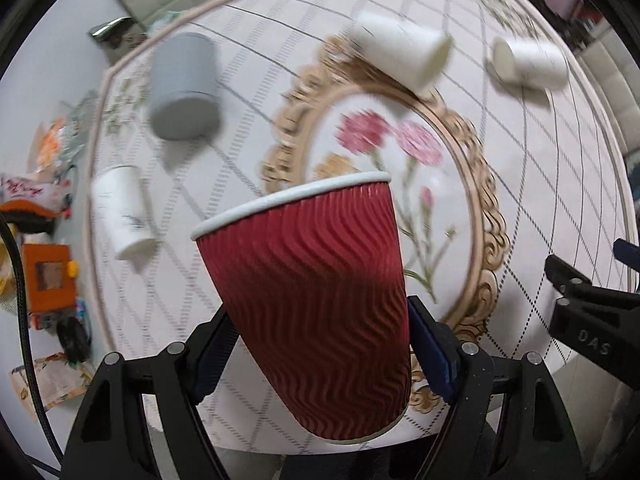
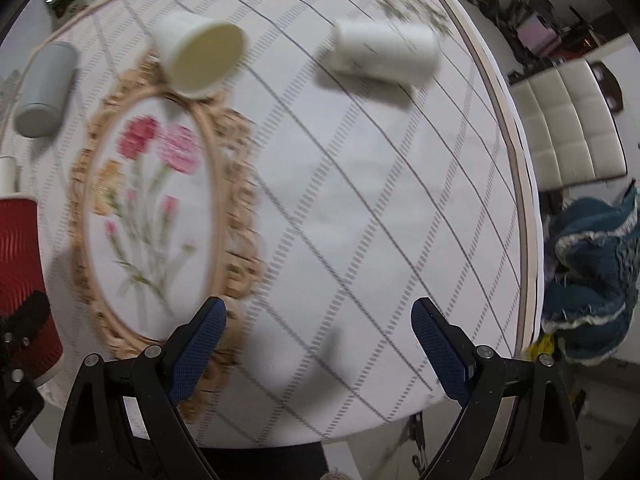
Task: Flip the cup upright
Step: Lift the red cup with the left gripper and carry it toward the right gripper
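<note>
My left gripper (image 1: pixel 316 344) is shut on a red ribbed paper cup (image 1: pixel 308 300), held above the table with its white rim up and tilted to the left. The cup also shows at the left edge of the right wrist view (image 2: pixel 20 272). My right gripper (image 2: pixel 318 332) is open and empty above the table's near side; it also shows at the right edge of the left wrist view (image 1: pixel 592 304). Two white cups (image 2: pixel 204 52) (image 2: pixel 384 54) lie on their sides at the far side of the table.
A round table (image 2: pixel 360 200) has a checked cloth with a flower emblem. A grey cup (image 1: pixel 184 84) and a white cup (image 1: pixel 124 212) stand rim down at the left. Clutter lies on the floor at left, white chairs (image 2: pixel 568 128) and blue cloth (image 2: pixel 592 284) at right.
</note>
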Demonstrator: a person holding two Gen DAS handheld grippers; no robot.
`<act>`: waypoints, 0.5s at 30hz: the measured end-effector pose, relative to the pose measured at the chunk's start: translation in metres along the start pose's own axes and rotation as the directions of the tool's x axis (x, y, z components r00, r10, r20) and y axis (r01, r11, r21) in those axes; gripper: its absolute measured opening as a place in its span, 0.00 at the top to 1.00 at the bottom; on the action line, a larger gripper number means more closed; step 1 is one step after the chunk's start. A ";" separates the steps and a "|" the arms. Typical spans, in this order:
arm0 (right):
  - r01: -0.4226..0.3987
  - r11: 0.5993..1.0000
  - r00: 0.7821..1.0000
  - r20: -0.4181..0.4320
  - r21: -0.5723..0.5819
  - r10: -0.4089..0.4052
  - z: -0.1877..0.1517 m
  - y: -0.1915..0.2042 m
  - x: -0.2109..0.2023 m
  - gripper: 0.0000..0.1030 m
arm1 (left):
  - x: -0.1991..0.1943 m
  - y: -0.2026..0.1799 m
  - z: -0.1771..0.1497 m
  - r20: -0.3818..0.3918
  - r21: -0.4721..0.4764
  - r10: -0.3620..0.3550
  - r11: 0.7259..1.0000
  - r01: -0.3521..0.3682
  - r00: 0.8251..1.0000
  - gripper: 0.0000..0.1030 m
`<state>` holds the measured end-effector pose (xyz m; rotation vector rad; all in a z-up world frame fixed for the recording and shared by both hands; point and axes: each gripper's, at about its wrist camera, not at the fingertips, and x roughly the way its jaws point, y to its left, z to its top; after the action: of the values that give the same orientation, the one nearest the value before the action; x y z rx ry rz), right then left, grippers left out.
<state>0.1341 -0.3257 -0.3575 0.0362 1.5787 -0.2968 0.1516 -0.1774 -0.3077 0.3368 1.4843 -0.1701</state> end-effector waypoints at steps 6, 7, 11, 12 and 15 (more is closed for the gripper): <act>0.024 0.999 0.998 -0.052 0.047 -0.021 -0.011 -0.035 0.029 0.08 | 0.030 -0.028 0.004 -0.053 0.045 -0.008 0.999 0.010 0.999 0.23; 0.024 0.998 0.998 -0.055 0.052 -0.021 -0.011 -0.037 0.032 0.08 | 0.034 -0.031 0.004 -0.059 0.049 -0.007 0.999 0.010 0.998 0.23; 0.024 0.997 0.998 -0.065 0.071 -0.020 -0.014 -0.048 0.038 0.08 | 0.041 -0.034 0.005 -0.072 0.038 -0.025 0.999 0.028 0.997 0.21; 0.024 0.997 0.998 -0.065 0.073 -0.019 -0.015 -0.050 0.039 0.08 | 0.043 -0.033 0.006 -0.076 0.031 -0.031 0.999 0.033 0.997 0.21; 0.019 0.997 0.998 -0.065 0.075 -0.014 -0.015 -0.053 0.040 0.08 | 0.047 -0.030 0.006 -0.085 0.006 -0.032 0.999 0.032 0.996 0.21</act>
<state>0.1074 -0.3806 -0.3884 0.0923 1.6319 -0.3711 0.1515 -0.2034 -0.3578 0.3293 1.5740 -0.1887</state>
